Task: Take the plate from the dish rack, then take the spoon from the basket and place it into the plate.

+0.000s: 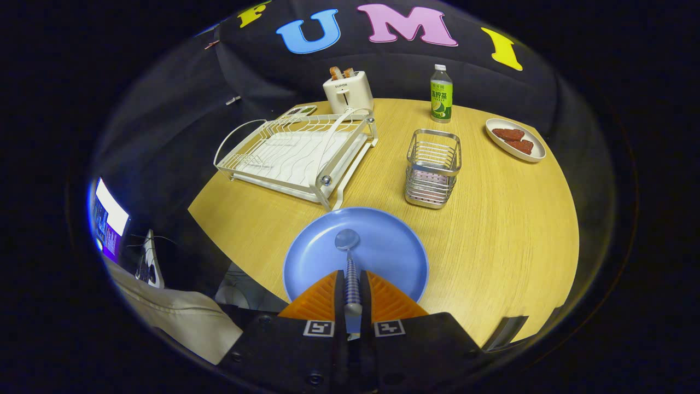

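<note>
Two fingers of the gripper (351,279) clamp the ridged handle of a metal spoon (349,257), its bowl over the round blue plate (383,251) on the wooden table (508,241). Beyond stand a white wire dish rack (298,153) and a steel wire basket (433,168).

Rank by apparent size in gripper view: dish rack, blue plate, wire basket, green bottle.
1. White wire dish rack
2. Round blue plate, nearly as large, but nearest the camera, so unsure
3. Metal wire basket
4. Green-labelled bottle

Gripper shut on spoon.
</note>
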`<state>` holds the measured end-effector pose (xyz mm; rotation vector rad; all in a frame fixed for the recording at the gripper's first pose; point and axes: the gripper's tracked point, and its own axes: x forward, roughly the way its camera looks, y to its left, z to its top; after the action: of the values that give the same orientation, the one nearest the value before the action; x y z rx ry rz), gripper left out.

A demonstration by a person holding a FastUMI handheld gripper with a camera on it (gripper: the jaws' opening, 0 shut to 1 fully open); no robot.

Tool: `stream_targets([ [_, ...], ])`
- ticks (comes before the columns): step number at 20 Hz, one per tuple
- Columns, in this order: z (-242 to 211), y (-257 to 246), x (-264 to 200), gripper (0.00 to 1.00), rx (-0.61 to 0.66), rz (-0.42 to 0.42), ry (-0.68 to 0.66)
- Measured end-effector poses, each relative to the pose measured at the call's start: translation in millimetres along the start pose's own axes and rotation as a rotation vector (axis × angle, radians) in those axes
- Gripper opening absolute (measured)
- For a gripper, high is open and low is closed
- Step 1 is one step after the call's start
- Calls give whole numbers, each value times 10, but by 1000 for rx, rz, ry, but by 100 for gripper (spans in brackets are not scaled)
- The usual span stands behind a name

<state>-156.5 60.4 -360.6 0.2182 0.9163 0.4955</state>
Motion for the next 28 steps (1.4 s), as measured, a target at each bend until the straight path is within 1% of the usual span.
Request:
stream_targets([
  [5,-169,-56,68,12,13,14,40],
  [7,-229,-110,112,12,22,-2,59],
  [8,-274,-131,124,15,22,-10,72],
  [10,-315,-178,170,15,17,-31,89],
  [12,-357,-253,204,19,7,-66,104],
  [16,-345,-286,262,25,23,-79,106],
  [17,-322,-295,254,30,29,-80,101],
  [19,-284,-296,270,52,42,-79,94],
  [21,-262,-288,272,85,50,-75,89],
  [22,-248,-290,259,96,49,-78,85],
  [24,-219,-305,251,100,44,-86,74],
  [26,-143,-304,218,100,43,-97,53],
  [28,42,-289,133,99,43,-106,5],
])
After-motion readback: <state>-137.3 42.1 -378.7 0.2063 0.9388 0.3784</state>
